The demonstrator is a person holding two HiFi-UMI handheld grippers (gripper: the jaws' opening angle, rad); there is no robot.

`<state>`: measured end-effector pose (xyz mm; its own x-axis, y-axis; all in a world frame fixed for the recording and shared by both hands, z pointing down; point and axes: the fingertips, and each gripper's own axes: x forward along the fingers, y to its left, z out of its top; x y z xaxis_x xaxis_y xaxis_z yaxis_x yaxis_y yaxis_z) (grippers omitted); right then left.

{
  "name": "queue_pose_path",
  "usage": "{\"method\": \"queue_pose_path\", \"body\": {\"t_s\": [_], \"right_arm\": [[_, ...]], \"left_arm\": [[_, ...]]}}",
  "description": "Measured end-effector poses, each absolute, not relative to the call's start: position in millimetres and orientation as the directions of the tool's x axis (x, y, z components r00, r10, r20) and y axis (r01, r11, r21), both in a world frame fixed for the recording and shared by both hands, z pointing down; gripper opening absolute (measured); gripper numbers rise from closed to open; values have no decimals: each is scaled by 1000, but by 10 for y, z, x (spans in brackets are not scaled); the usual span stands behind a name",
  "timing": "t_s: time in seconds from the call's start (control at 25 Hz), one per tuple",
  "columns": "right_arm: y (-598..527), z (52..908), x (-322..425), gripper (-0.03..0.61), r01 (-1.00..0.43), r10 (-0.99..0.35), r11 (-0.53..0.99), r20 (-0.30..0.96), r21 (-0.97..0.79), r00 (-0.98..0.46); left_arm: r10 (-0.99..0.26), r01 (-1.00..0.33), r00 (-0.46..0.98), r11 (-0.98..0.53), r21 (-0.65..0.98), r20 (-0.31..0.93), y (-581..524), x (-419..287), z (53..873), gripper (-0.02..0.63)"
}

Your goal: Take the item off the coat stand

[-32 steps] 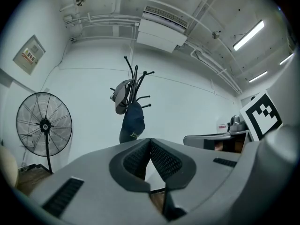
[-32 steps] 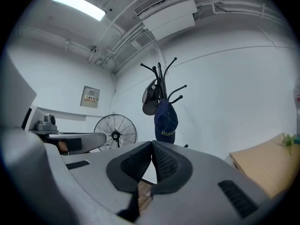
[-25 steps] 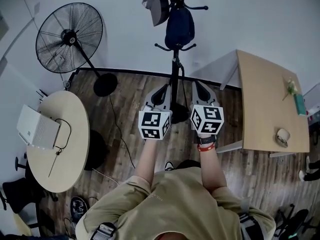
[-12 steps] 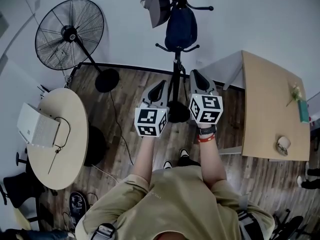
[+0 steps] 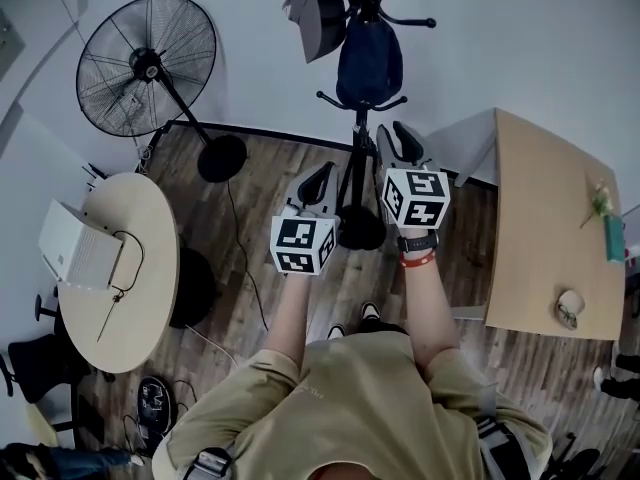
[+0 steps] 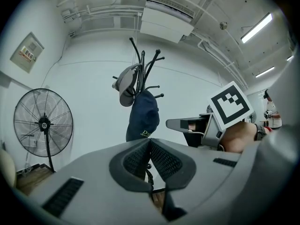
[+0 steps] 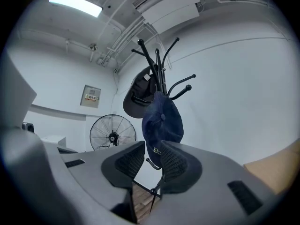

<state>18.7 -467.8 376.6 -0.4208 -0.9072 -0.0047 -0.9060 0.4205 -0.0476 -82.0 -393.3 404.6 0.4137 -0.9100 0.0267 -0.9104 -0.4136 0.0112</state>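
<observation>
Left gripper jaws closed, empty. Right gripper jaws opening, nothing between them, short of navy cap hanging on coat stand.

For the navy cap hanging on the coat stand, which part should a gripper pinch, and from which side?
Probably the free lower edge of the navy cap, from the front and below: it hangs crown-outward from a coat stand hook, that edge loose. The right gripper, jaws opening with nothing between, faces it.
</observation>
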Motion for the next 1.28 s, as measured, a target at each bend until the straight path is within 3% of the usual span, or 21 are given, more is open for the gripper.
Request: {"method": "queue_pose_path", "body": {"t_s": [0.52,0.84,0.96,1.08,1.28], "right_arm": [[-5244,3764,185,170,-907,-908,419,0,-38,-419],[-5450,3777,158,169,-923,-924,383,-7,-29,-383],[-5507,3778,168,135,-930,-930,367,-11,-26,-367],[-5532,3744,178,37,-934,-935,355,-34,-43,-354],[-5471,3666,161,23,-936,-936,346,-86,-65,-340]], "left_arm": [[-918,-918,397,-397,9,13,-4081,-830,4007,23],[-920,-920,391,-391,-11,6,-4137,-872,3985,23],[-922,-922,387,-387,-20,5,-4158,-902,3999,23],[-925,-925,381,-381,-19,5,-4179,-945,4013,23],[-923,-923,385,-385,-20,5,-4174,-972,4021,23]]}}
